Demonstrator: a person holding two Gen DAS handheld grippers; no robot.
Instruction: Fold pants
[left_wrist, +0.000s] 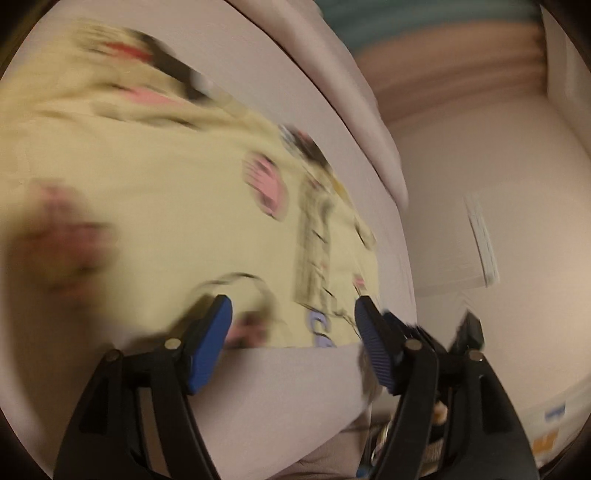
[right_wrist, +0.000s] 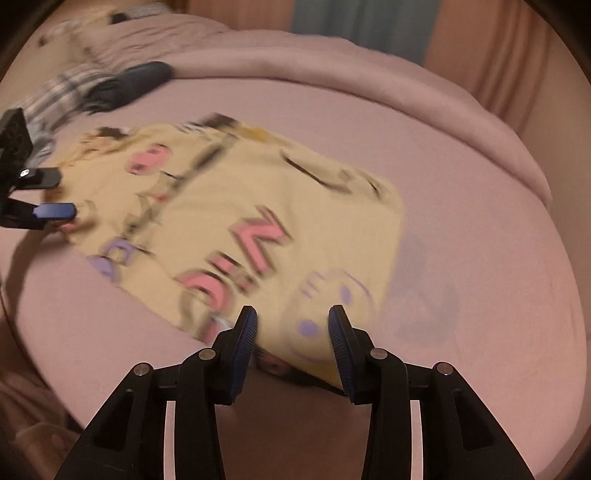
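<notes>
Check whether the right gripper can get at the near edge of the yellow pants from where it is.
Probably yes. The right gripper is open, with the near edge of the yellow pants lying between its fingers on the bed; nothing blocks it.

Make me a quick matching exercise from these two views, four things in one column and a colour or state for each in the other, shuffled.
Things:
1. pants
2. bed sheet
3. left hand-held gripper
4. dark garment

Descriptions:
A. open, fingers apart
B. pale yellow with pink and purple prints
C. plain pink
D. lying at the far side of the bed

Pairs: 1-B, 2-C, 3-A, 4-D
</notes>
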